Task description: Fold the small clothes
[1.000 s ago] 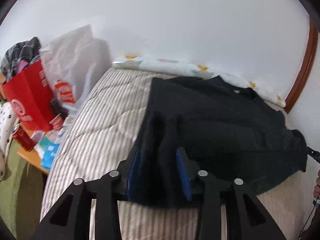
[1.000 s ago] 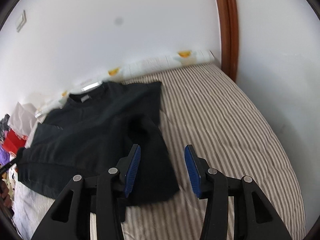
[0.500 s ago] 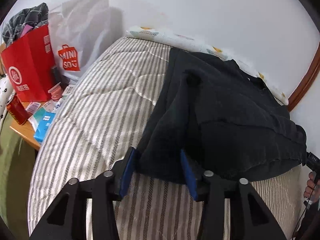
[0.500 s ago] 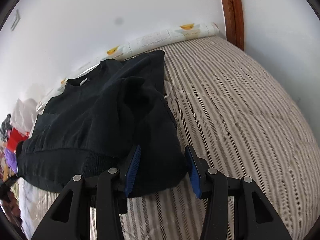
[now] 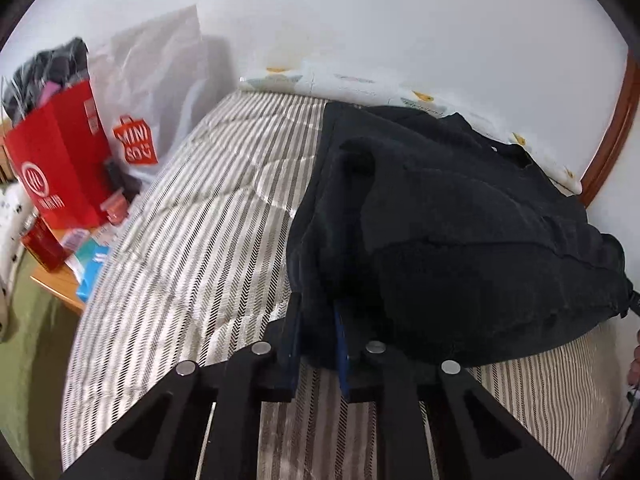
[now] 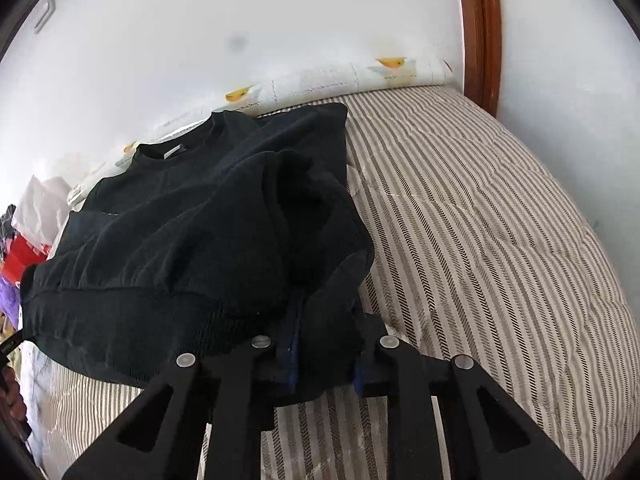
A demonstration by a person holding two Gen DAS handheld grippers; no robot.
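Note:
A black sweatshirt [image 5: 460, 232] lies on the striped bed [image 5: 208, 216], collar toward the wall, its near hem lifted. My left gripper [image 5: 318, 320] is shut on the left corner of the hem; the cloth fills the narrow gap between its blue pads. In the right wrist view the same sweatshirt [image 6: 192, 232] bunches up in front of my right gripper [image 6: 326, 344]. That gripper is closed on the right hem corner, with cloth draped over its pads.
A red paper bag [image 5: 56, 168], a white Minisou bag [image 5: 160, 92] and small items on a wooden side table [image 5: 56, 284] stand left of the bed. A wooden door frame [image 6: 482, 28] is at the bed's far right. A printed bolster [image 6: 360, 76] lies along the wall.
Both grippers have moved onto the near hem corners and closed on them. The hem is now raised and bunched between them.

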